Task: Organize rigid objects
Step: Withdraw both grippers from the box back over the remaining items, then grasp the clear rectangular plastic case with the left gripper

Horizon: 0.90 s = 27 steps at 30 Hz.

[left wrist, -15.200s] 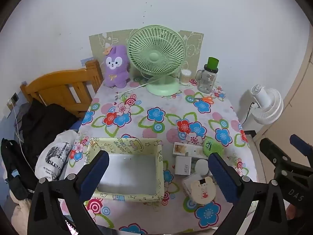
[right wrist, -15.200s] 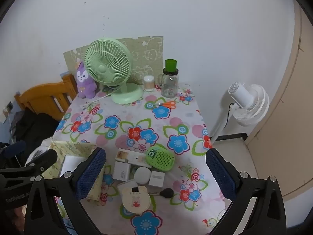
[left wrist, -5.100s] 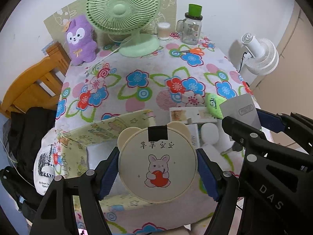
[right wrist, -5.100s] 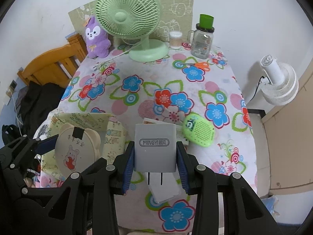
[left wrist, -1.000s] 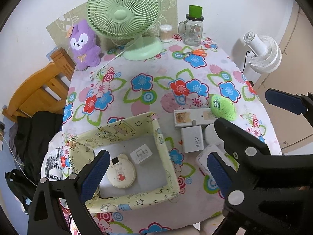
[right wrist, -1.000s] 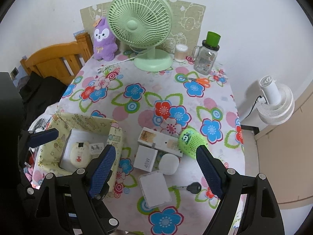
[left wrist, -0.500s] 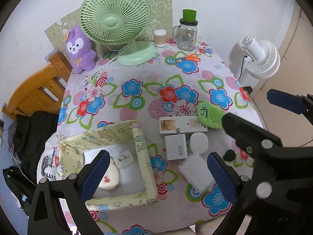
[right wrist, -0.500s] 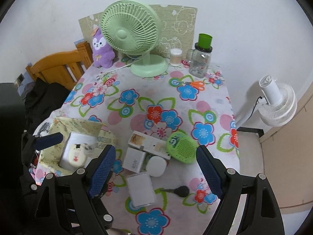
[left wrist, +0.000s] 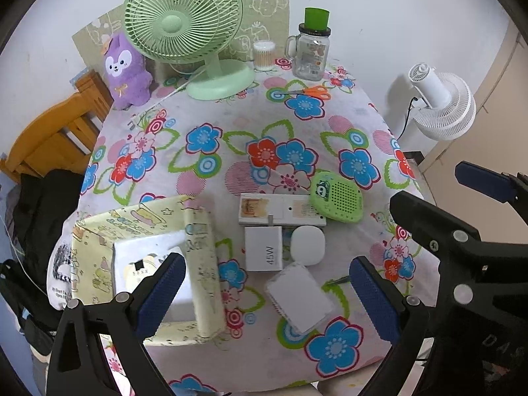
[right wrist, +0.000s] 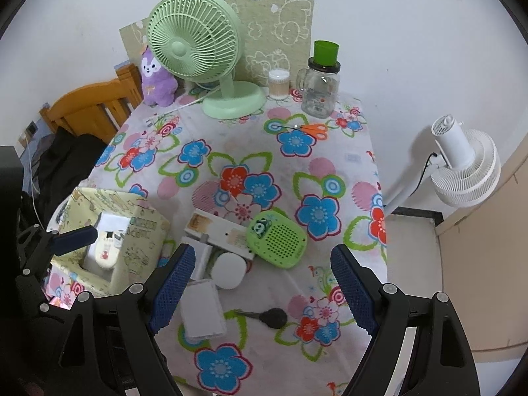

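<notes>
A yellow patterned box [left wrist: 198, 264] stands at the table's near left and holds a round bear-eared case [right wrist: 105, 253] and a small charger. Beside it lie a white 45W charger [left wrist: 264, 252], a white rounded puck [left wrist: 307, 245], a flat white box [left wrist: 299, 301], a long white box [left wrist: 280, 209], a green speaker [left wrist: 336, 196] and a black key [right wrist: 272, 317]. My left gripper [left wrist: 264, 292] is open and empty above the flat white box. My right gripper [right wrist: 264, 283] is open and empty above the puck and key.
At the back stand a green desk fan [left wrist: 184, 23], a purple plush [left wrist: 127, 71], a cotton-swab jar [left wrist: 264, 54], a glass mug jar with a green lid [left wrist: 312, 49] and orange scissors [left wrist: 310, 90]. A white floor fan [right wrist: 462, 165] is right of the table, a wooden bed frame [left wrist: 52, 138] left.
Both grippers have drawn back and to the right from the yellow box, still open and empty. The bear-eared case and small charger stay in the box.
</notes>
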Tool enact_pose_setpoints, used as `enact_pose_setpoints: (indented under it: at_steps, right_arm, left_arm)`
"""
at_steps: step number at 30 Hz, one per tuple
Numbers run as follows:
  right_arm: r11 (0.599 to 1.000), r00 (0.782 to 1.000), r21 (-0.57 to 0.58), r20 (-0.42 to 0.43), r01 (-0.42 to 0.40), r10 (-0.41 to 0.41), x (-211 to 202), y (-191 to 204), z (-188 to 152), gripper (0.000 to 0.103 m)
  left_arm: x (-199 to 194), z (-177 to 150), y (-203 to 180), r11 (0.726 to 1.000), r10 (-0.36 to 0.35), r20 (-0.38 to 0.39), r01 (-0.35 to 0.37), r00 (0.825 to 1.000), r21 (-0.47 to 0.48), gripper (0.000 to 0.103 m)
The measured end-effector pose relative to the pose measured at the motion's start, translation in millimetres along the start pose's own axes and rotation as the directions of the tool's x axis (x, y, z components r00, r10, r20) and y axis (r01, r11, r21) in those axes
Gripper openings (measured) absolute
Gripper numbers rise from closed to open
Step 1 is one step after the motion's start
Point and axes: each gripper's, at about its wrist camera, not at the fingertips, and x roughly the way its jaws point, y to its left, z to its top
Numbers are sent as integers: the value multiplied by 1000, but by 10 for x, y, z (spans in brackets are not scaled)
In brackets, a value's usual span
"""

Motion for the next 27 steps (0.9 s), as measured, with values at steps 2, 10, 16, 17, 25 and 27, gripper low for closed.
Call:
enact_pose_setpoints:
  at_steps: [2,10,16,17,25,27]
  right_arm:
    - [1000,1000,-2,-1,-3,3,21,-53,-6,87]
    - [999,1000,-30,-21,-16,15,153,-217,-96,87]
    - [998,999,-49,-33,-28,26,280,-304,-192,86]
    - [998,999,-54,-33,-27,25,297,-309,-207,86]
    - [995,996,-83,-71,-53,47,531,-320,-338,86]
    - [995,995,-83,-82,-60,53,597,-331,-364,86]
  left_arm:
    - [32,0,-47,1000,2,-6,-2,1000,-12,101]
    - [231,-36,-195,998,-13,-23,12,1000,-66,101]
    - [404,-119,-272,994,-32,-52,26,998,-110,101]
    - [440,-136,-281,993,-30,-60,23,998,-112,101]
    - [674,-227,-303,992,-8,-85,-2,996,-126,101]
    - [732,-256,-304,991,-12,-96,-1,995,-133,101]
